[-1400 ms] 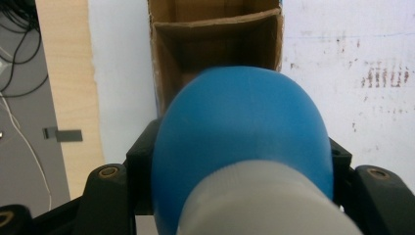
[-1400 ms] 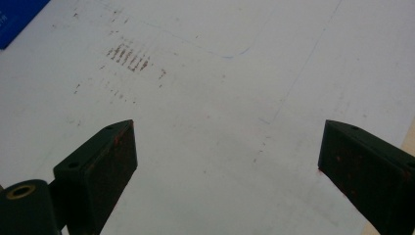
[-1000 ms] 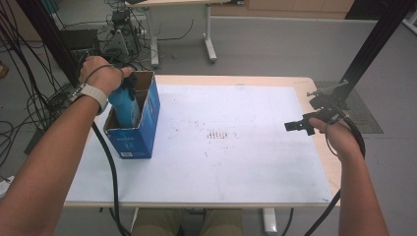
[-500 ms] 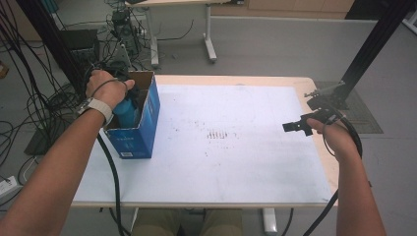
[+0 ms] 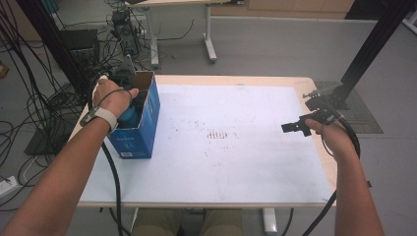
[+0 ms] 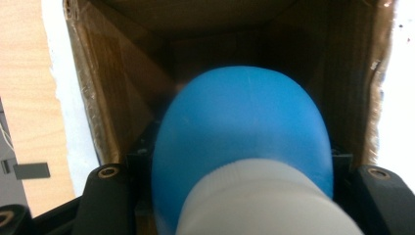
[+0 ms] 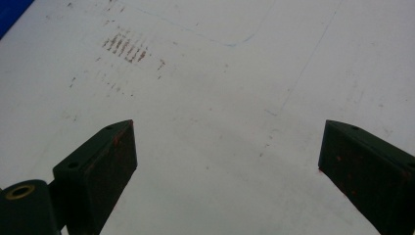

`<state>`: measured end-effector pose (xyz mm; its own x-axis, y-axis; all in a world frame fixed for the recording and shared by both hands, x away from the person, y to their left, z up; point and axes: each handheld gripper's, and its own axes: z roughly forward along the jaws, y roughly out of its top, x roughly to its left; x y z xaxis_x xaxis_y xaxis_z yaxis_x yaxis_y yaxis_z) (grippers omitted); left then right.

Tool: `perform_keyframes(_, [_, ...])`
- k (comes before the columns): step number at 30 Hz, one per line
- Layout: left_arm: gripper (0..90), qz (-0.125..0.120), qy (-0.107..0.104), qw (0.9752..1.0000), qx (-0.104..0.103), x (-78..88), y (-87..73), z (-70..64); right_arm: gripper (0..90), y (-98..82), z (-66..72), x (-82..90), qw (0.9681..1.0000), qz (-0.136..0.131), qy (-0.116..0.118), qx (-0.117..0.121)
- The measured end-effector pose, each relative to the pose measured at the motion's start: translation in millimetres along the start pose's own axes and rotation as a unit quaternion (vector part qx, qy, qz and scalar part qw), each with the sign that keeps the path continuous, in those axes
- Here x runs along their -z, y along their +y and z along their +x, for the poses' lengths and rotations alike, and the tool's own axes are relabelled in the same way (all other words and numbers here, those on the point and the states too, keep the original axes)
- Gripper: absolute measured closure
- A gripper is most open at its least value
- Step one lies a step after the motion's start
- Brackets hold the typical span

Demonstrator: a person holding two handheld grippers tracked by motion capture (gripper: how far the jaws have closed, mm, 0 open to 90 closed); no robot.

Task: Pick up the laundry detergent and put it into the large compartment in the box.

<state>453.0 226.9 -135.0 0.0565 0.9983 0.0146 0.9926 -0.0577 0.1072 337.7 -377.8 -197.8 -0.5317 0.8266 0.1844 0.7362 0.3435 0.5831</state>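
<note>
Basically the left gripper (image 5: pixel 129 101) has its jaws clamped on the blue bottle (image 6: pixel 243 132), cap end toward the camera, so it drops bottom-first into the box (image 5: pixel 147 120), while the right gripper (image 7: pixel 225 161) hangs empty, jaws spread, over the worktop (image 5: pixel 236 162).

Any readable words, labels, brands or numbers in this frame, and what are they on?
None can be read.
Blue box: pale print on its front face, too small and blurred to make out in the high view.
Blue bottle: no label visible.
White table mat: rust-coloured marks, not writing.
</note>
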Motion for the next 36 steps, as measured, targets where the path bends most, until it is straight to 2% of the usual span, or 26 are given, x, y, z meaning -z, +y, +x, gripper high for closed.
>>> perform_keyframes(6, [38.6, 0.002, -0.002, 1.0, -0.002, -9.8, -1.1, 0.9, 7.1, -1.5, -1.3, -1.5, 1.0, 0.002, 0.0, -0.004])
perform_keyframes(7, [38.6, -0.004, -0.001, 1.0, -0.003, -10.0, -2.7, 0.4, 7.1, -1.8, -1.5, -1.7, 1.0, 0.002, 0.0, -0.003])
perform_keyframes(17, [38.6, -0.001, 0.004, 0.9999, -0.013, -10.8, -2.1, -5.0, 7.2, -2.0, -1.2, -4.0, 1.0, 0.002, 0.003, -0.003])
perform_keyframes(36, [38.6, 0.0, 0.002, 0.9999, -0.011, -11.1, -2.0, -2.2, 7.1, 1.4, 2.4, -3.6, 1.0, 0.004, 0.002, -0.001])
